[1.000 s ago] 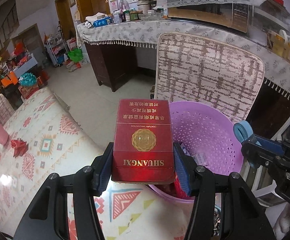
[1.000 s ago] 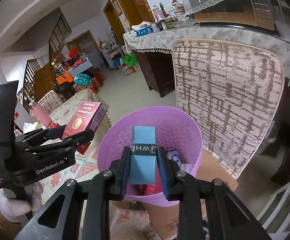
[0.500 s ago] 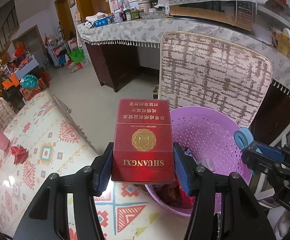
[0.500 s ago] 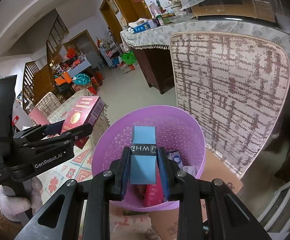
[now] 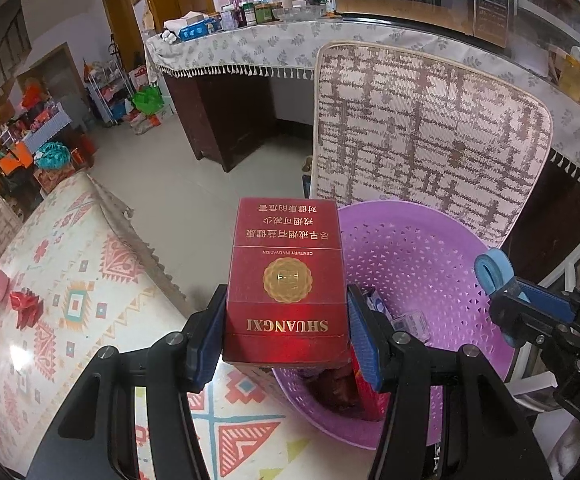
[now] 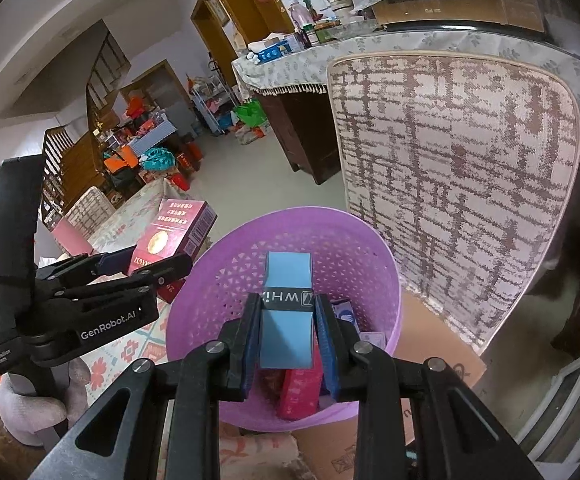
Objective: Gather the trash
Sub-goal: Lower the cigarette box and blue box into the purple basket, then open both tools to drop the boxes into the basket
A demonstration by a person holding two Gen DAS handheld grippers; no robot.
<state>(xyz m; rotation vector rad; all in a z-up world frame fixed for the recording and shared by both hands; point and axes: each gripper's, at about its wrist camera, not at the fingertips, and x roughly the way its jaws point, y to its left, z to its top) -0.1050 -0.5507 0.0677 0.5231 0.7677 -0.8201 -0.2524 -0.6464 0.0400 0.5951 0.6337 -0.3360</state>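
Left wrist: purple basket (image 5: pixel 430 264) seemingly nearer than before.

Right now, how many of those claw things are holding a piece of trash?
2. The left claw grips a red Shuangxi box beside the purple basket; the right claw holds a blue packet over it.

Both hand-held grippers have edged closer above the purple basket (image 6: pixel 378 264).
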